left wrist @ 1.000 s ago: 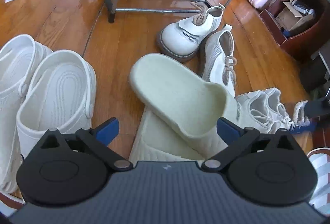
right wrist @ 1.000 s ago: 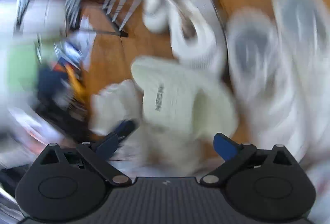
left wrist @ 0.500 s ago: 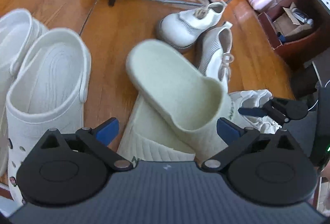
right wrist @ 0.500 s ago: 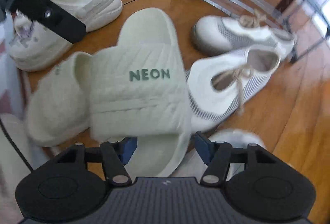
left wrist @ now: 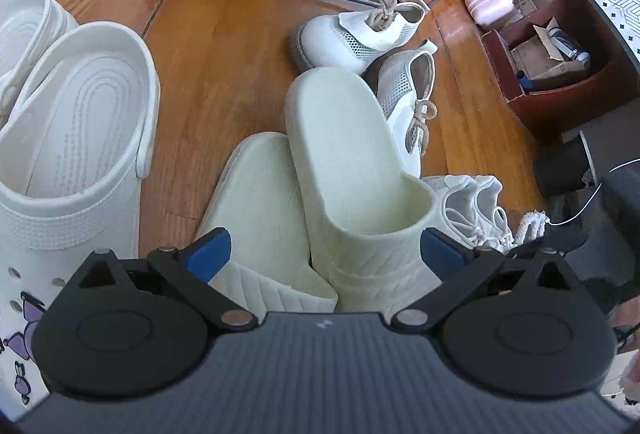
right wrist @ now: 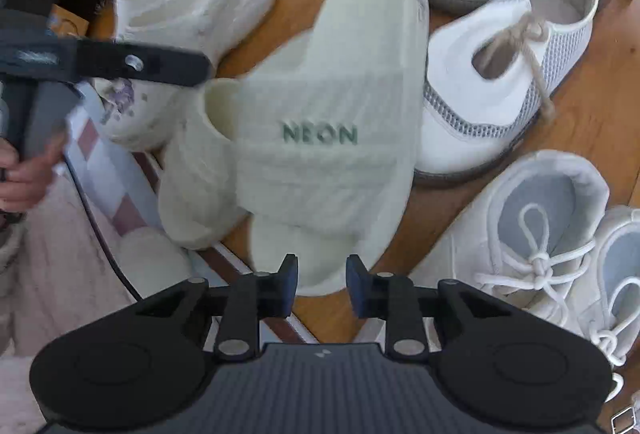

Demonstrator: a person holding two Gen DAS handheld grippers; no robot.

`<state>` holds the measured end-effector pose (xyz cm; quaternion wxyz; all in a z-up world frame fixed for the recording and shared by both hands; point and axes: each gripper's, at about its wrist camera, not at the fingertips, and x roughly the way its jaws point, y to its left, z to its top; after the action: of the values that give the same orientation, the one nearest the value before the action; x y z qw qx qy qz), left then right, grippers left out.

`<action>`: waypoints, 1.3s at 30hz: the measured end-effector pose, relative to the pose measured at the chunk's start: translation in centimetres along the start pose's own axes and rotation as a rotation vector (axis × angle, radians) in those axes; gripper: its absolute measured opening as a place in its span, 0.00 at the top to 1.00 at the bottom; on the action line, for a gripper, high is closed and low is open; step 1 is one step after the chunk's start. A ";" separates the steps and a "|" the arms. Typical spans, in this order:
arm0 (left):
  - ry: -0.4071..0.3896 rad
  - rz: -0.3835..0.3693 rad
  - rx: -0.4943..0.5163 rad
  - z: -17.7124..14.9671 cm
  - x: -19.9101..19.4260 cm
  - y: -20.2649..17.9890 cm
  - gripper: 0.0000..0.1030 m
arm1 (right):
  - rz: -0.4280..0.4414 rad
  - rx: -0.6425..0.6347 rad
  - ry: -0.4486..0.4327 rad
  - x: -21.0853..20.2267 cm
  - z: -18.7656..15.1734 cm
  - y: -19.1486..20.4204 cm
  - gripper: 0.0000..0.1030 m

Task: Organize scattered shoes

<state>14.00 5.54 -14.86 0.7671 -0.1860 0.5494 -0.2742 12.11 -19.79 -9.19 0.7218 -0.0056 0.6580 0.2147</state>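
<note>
pinching the pale green neon slide (right wrist: 320,138), right gripper (right wrist: 322,286) clamps; left gripper (left wrist: 326,254) spread.

The glossy wooden floor (left wrist: 224,46) is gleaming with reflections. The pale green matt foam slides (left wrist: 344,154) are showing a ribbed strap, the white smooth plastic clogs (left wrist: 76,130) are shining faintly, and the white mesh lace-up shoes (right wrist: 504,90) are looking coarse.
</note>
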 end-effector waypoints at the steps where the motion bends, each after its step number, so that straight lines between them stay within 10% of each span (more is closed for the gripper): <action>1: -0.008 0.004 -0.002 0.0 -0.3 0.1 0.00 | -0.006 0.032 -0.039 -0.7 0.3 -0.3 0.17; 9: -0.032 0.022 -0.007 0.3 -0.8 0.5 0.00 | -0.001 0.214 -0.198 -1.0 3.0 -1.7 0.10; 15: -0.025 0.021 -0.010 0.4 -0.6 0.7 0.00 | -0.041 0.276 -0.019 3.4 6.1 -2.0 0.08; 21: -0.029 0.014 -0.013 0.3 -1.0 1.1 0.00 | 0.031 0.364 0.063 4.9 3.9 -3.3 0.50; 30: -0.029 -0.001 -0.026 0.3 -1.1 1.3 0.00 | 0.178 0.527 0.147 3.1 -1.0 -4.2 0.58; 33: -0.023 0.000 -0.025 0.2 -1.0 1.2 0.00 | 0.219 0.524 0.182 2.6 -1.1 -4.2 0.48; 36: -0.020 0.006 -0.015 0.2 -0.8 1.0 0.00 | 0.172 0.521 0.094 1.2 -0.5 -4.3 0.11; 39: -0.017 0.016 -0.009 0.1 -0.6 0.9 0.00 | 0.158 0.516 0.016 0.1 0.2 -4.5 0.11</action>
<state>14.18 6.64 -14.89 0.7730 -0.1874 0.5455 -0.2643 13.71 -23.81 -10.54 0.6751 0.2282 0.6950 0.0958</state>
